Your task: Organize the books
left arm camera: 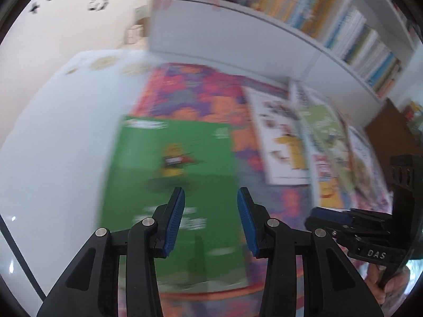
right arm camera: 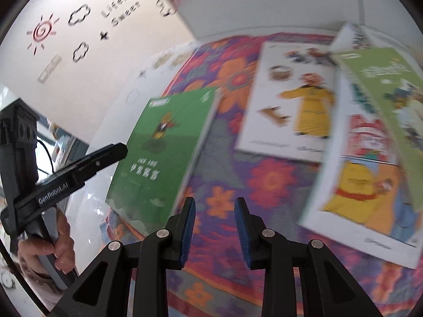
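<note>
Green and glossy, one book (left arm camera: pixel 171 185) lies flat on the flowered rug (left arm camera: pixel 190 92), its left edge over the white floor (left arm camera: pixel 53 145). The left gripper (left arm camera: pixel 210 219) hangs above it, blue pads apart, nothing between them. To the right, three more books overlap (a white one (right arm camera: pixel 288 100), a pale green one (right arm camera: pixel 383 92), one with a yellow figure (right arm camera: pixel 362 192)). The right gripper (right arm camera: pixel 215 227) hovers over bare rug, jaws likewise parted and empty. Far off, a white shelf (left arm camera: pixel 238 34) holds rows of books.
</note>
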Demonstrator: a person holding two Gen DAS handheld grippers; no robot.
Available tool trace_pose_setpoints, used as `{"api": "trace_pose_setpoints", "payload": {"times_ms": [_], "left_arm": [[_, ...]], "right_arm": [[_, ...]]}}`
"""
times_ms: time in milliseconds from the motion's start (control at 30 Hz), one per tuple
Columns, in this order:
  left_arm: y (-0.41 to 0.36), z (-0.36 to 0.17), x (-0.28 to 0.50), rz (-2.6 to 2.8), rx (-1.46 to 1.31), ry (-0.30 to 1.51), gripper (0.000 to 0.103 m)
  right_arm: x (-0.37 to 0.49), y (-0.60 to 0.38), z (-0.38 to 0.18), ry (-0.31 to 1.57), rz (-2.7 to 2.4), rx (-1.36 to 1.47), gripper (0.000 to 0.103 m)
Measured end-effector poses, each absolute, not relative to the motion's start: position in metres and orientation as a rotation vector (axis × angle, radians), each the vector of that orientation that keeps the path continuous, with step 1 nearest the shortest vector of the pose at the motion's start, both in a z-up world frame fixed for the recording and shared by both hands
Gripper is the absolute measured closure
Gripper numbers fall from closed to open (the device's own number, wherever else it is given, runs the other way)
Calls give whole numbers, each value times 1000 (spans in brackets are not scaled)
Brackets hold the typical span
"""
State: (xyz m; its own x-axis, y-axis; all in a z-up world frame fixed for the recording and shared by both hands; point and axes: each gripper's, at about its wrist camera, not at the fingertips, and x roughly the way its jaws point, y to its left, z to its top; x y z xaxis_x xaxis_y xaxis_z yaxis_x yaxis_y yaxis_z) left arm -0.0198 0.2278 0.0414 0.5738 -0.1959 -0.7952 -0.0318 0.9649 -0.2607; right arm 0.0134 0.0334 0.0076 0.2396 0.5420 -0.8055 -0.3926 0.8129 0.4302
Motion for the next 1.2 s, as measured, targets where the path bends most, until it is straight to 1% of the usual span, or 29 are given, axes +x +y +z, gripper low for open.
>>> {"api": "trace_pose_setpoints", "payload": {"times_ms": [133, 267, 567, 600, 633, 667, 700, 733, 867, 1000, 1200], "left_arm": [[161, 52, 0, -189, -194, 935, 65], [102, 59, 16, -284, -186, 932, 65], [-33, 52, 58, -459, -125, 971, 65], [-48, 49, 63, -478, -118, 980, 65], [-59, 47, 67, -493, -111, 988, 65], [-67, 44, 69, -503, -105, 994, 65], [-77, 41, 73, -511, -93, 1001, 65], [-81, 39, 74, -512, -87, 1005, 65], [-96, 25, 86, -515, -85, 1038, 65], [-104, 12, 93, -532, -96, 1074, 65], [-114, 12, 88, -536, -35, 1057, 64]], "right_arm": [[16, -18, 20, 1124, 600, 220, 74], [18, -85, 28, 1084, 531, 268, 74], [31, -241, 20, 1064, 289, 392, 74], [33, -256, 19, 1062, 270, 414, 73], [35, -270, 17, 1062, 255, 442, 68], [37, -284, 15, 1064, 235, 473, 62], [39, -298, 12, 1061, 212, 502, 47], [39, -306, 11, 1051, 197, 519, 44], [48, -326, 7, 1049, 168, 519, 44], [56, -326, -1, 1078, 174, 514, 44], [62, -319, -2, 1090, 121, 409, 44]]}}
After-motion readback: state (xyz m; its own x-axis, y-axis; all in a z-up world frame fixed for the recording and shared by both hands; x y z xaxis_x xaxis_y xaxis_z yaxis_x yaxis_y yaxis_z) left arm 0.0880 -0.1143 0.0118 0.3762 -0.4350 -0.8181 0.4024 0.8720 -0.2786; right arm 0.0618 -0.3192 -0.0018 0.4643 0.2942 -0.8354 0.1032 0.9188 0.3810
